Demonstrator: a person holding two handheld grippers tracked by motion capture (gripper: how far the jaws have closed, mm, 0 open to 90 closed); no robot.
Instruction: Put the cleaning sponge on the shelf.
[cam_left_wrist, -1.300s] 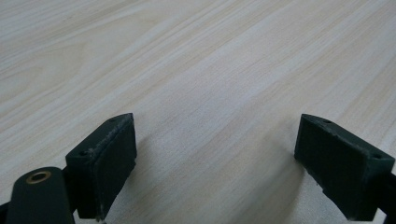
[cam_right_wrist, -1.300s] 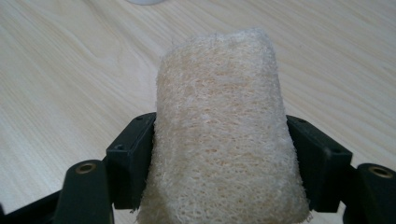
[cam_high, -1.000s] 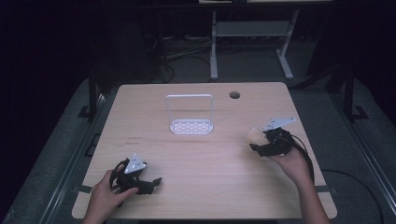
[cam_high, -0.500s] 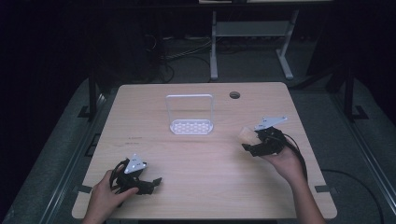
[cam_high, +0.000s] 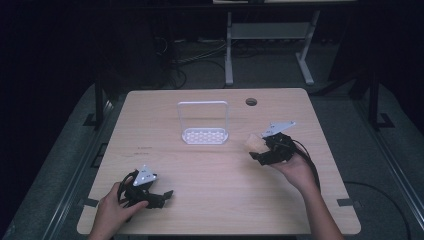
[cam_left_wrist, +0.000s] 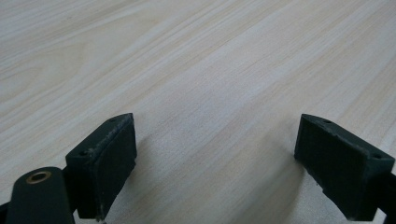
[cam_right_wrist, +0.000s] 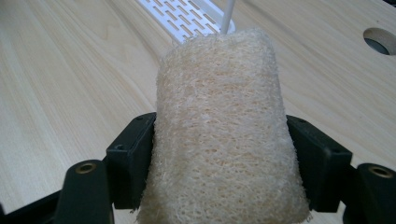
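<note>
A beige loofah sponge (cam_right_wrist: 219, 130) stands between the jaws of my right gripper (cam_right_wrist: 219, 161), which is shut on it. In the high view the loofah sponge (cam_high: 255, 143) and right gripper (cam_high: 265, 148) hang a little above the table, right of a white rack (cam_high: 204, 127). The rack's slotted base (cam_right_wrist: 187, 16) lies just beyond the sponge. My left gripper (cam_high: 162, 197) rests near the table's front left edge. In the left gripper view its jaws stand wide apart, and my left gripper (cam_left_wrist: 215, 158) is open over bare wood.
The light wooden table (cam_high: 215, 200) has a round cable hole (cam_high: 251, 102) at the back right. A cable (cam_high: 312, 167) trails from the right gripper along the forearm. Dark floor and a metal stand (cam_high: 230, 55) lie beyond the far edge.
My right hand has carried the sponge leftwards, closer to the white rack. The left hand has stayed where it was.
</note>
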